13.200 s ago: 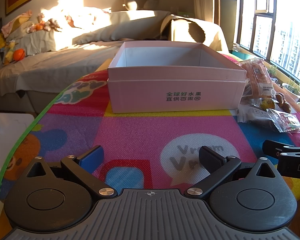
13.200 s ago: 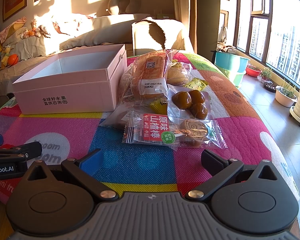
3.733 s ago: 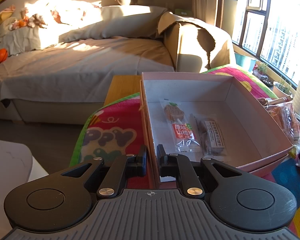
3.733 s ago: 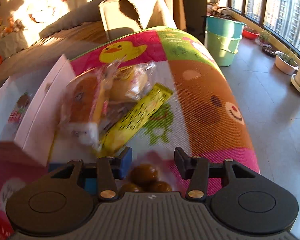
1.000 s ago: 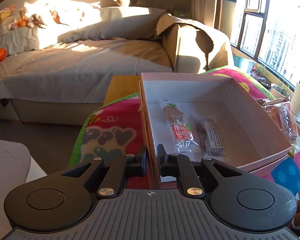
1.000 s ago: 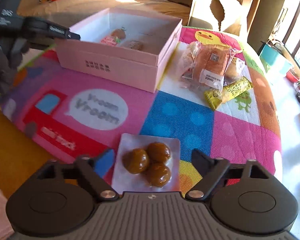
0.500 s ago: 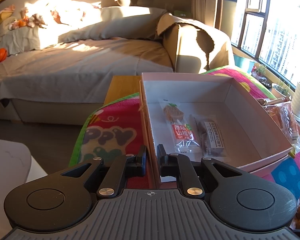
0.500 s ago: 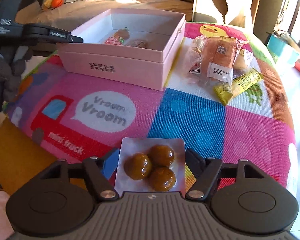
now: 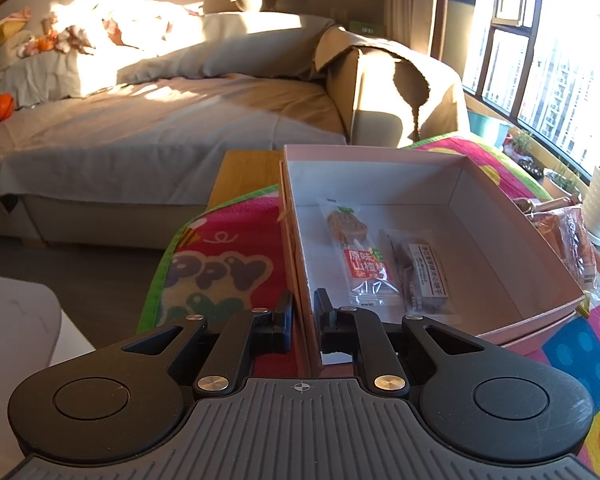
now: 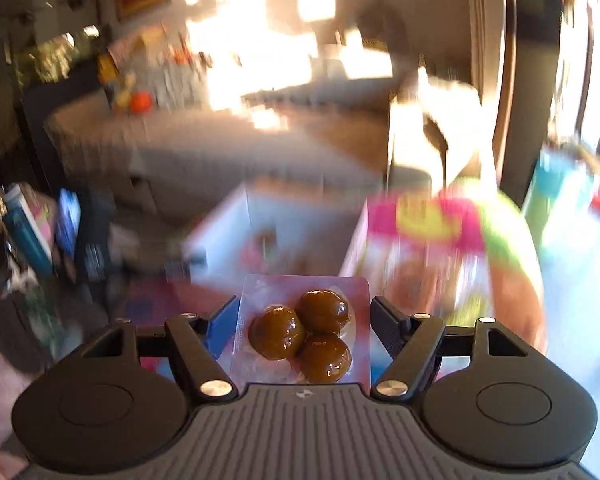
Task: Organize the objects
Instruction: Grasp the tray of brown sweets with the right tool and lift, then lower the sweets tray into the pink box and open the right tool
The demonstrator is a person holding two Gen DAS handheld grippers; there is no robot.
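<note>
Pink box [image 9: 536, 322] with white interior on a multicoloured cartoon mat [image 9: 224, 256]; at three o'clock, glossy brown balls in a clear packet [image 10: 304, 330].

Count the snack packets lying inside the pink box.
2, side by side on the pink box floor: a red-labelled packet nearer the clamped wall and a dark packet beside it. None looks hidden.

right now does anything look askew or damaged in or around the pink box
Nothing looks damaged or spilled. The pink box sits upright with the left gripper shut on its near wall. Two snack packets lie flat inside. The right gripper holds a clear pack of three brown balls; that view is too blurred to judge more.
</note>
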